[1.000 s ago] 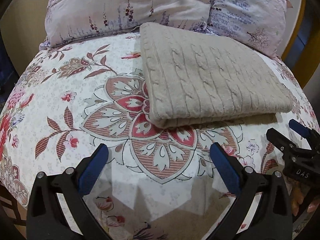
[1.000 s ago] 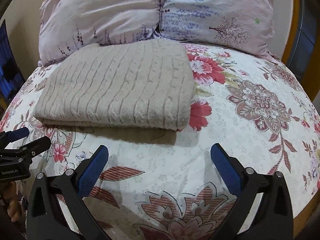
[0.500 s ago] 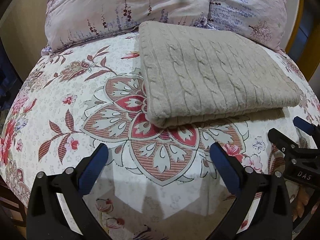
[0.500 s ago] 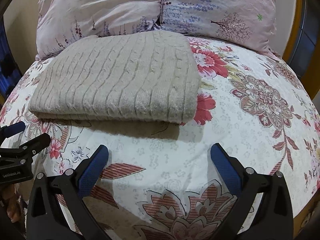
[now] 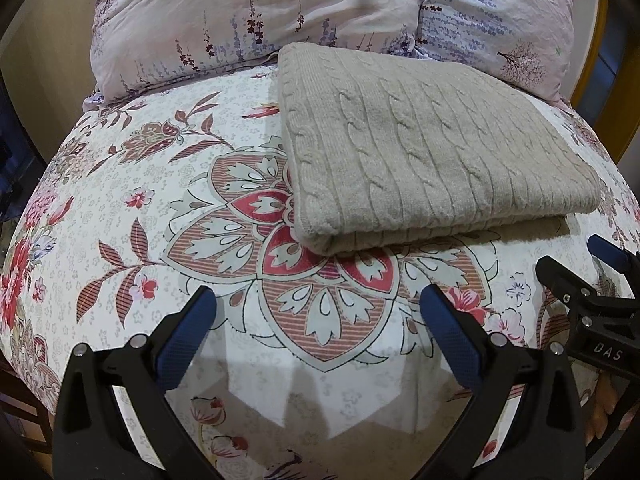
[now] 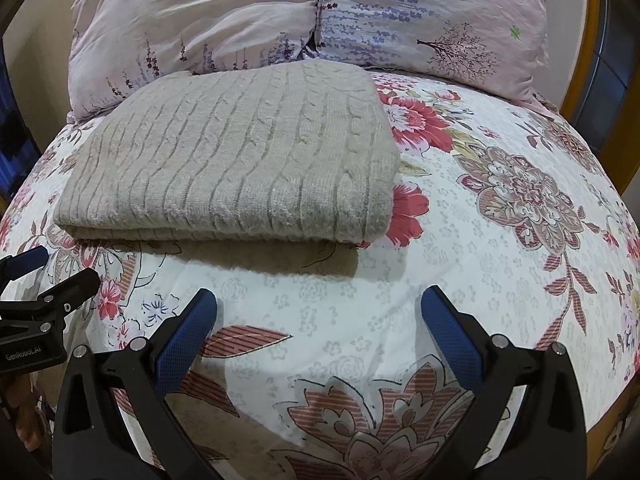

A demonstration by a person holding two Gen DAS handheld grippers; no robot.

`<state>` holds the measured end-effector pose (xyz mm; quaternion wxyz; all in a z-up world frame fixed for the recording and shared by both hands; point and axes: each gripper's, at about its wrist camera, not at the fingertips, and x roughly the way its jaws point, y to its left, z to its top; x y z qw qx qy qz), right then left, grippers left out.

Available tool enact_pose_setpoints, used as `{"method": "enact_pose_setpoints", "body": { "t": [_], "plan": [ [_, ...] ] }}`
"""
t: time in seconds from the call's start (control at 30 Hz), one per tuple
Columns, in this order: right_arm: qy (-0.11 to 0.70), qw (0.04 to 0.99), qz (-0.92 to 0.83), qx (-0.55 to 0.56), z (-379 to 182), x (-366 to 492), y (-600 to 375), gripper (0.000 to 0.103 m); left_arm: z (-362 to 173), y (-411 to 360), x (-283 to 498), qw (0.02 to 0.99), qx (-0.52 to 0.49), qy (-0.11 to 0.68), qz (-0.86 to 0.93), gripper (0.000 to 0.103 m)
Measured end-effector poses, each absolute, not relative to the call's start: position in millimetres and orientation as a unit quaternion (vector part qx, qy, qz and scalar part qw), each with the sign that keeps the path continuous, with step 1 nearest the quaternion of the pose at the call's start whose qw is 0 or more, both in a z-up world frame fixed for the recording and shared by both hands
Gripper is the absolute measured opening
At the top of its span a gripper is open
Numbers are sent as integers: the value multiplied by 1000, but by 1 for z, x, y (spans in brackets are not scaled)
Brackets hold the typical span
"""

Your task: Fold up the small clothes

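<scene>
A beige cable-knit sweater (image 5: 424,148) lies folded into a thick rectangle on the floral bedsheet (image 5: 160,208); it also shows in the right wrist view (image 6: 240,160). My left gripper (image 5: 318,308) is open and empty, a short way in front of the sweater's near left corner. My right gripper (image 6: 318,308) is open and empty, in front of the sweater's near right corner. Each gripper shows at the edge of the other's view, the right gripper (image 5: 576,264) to the right and the left gripper (image 6: 52,272) to the left. Neither touches the sweater.
Two pale pink floral pillows (image 5: 256,12) (image 6: 436,16) lie against the headboard just behind the sweater. A yellow wooden bed frame (image 6: 580,60) rises at the right. The bed's near edge runs below the grippers.
Both grippers have moved a little closer to the bed and sweater, which now looks larger. The sweater itself has not moved, and both jaws stay open.
</scene>
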<state>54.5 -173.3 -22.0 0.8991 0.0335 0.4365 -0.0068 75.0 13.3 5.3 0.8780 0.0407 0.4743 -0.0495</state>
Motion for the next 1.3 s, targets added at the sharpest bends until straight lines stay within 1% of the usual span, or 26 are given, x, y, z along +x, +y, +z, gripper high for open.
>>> {"method": "enact_pose_setpoints", "body": {
  "t": [1.3],
  "plan": [
    [437, 899, -3, 32, -23, 54, -174, 102, 5, 14, 76, 877, 38, 476, -45, 101]
  ]
}}
